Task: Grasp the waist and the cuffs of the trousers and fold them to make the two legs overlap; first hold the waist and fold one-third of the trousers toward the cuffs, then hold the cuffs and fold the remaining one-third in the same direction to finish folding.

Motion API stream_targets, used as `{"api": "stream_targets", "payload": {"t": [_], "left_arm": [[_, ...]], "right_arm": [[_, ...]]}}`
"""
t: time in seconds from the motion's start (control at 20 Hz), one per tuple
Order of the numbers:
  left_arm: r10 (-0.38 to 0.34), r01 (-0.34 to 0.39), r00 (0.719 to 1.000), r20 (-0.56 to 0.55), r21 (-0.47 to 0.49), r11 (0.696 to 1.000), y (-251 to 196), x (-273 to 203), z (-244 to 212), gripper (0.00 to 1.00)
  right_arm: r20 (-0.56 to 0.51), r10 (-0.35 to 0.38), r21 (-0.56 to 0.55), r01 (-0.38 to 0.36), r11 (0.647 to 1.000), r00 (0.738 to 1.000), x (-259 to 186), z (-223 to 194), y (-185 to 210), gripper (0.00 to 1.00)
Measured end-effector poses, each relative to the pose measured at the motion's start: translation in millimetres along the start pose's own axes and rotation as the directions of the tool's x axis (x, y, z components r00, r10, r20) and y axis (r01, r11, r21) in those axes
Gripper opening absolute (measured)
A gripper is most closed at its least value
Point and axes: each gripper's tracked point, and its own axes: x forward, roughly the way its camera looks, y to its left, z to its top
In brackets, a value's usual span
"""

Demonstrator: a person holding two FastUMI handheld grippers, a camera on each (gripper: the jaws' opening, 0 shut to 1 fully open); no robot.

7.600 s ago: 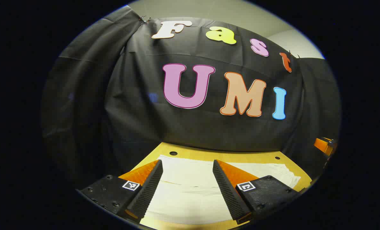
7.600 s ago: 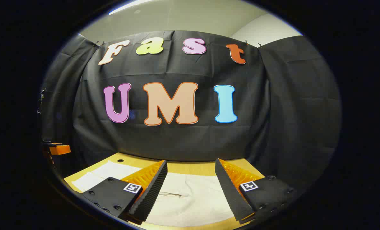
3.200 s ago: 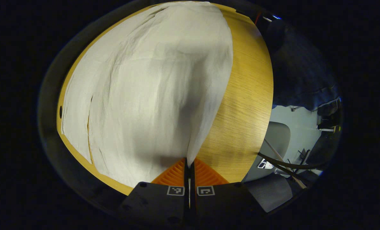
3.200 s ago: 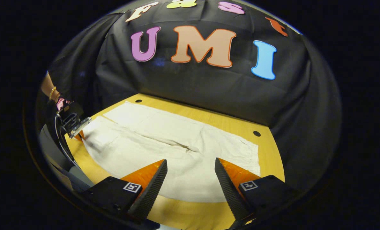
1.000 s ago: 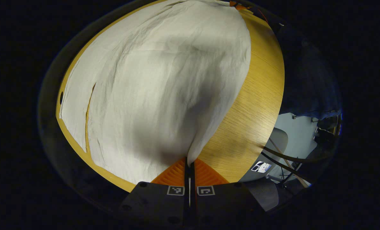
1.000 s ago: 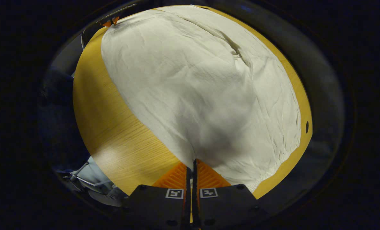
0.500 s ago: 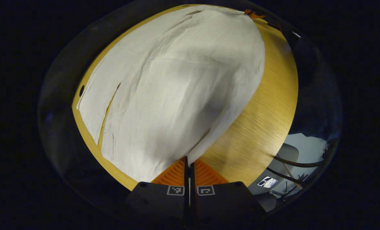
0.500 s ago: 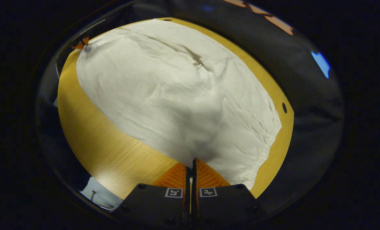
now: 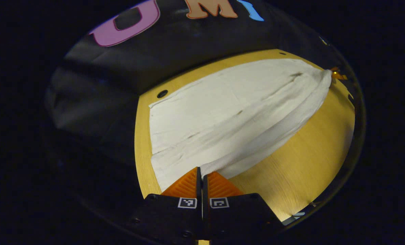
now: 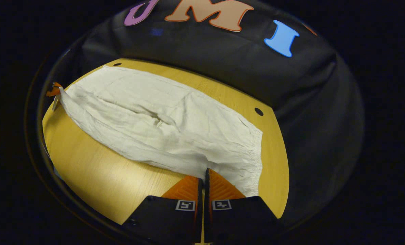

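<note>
White trousers (image 9: pixel 229 115) lie lengthwise on the wooden table (image 9: pixel 307 153). My left gripper (image 9: pixel 201 174) is shut on the near leg's cuff corner. That near edge runs taut to the other gripper (image 9: pixel 335 73) at the far end. In the right gripper view, my right gripper (image 10: pixel 204 174) is shut on the near corner of the gathered waist (image 10: pixel 255 153) of the trousers (image 10: pixel 161 126). The left gripper (image 10: pixel 54 90) shows small at the far cuff end. The held near leg is drawn over the far leg, which lies flat.
The black cloth wall (image 10: pixel 205 68) stands close behind the table's far edge. Round holes sit in the table top near the cuff end (image 9: pixel 162 93) and beyond the waist (image 10: pixel 258 111). Bare wood (image 10: pixel 97 170) stretches between the cloth and the front edge.
Both grippers, still shut on the near edge, have swung toward the back wall. The near leg has come across over the far leg, and more bare wood shows in front.
</note>
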Motion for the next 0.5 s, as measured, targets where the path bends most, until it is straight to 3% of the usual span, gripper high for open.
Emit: {"api": "stream_targets", "payload": {"t": [0.25, 0.3, 0.5], "left_arm": [[0.102, -0.076, 0.983, 0.151, -0.166, 0.983, 33, 35, 89, 0.00], [0.115, -0.083, 0.979, 0.169, -0.183, 0.979, 37, 27, 83, 0.00], [0.174, -0.120, 0.958, 0.229, -0.230, 0.966, 54, 54, 142, 0.00]], "right_arm": [[0.122, -0.085, 0.149, 0.066, 0.987, 0.989, 7, 61, -12, 0.04], [0.137, -0.092, 0.164, 0.069, 0.984, 0.986, 10, 70, -13, 0.04], [0.191, -0.098, 0.203, 0.058, 0.977, 0.977, 30, 109, -20, 0.02]]}}
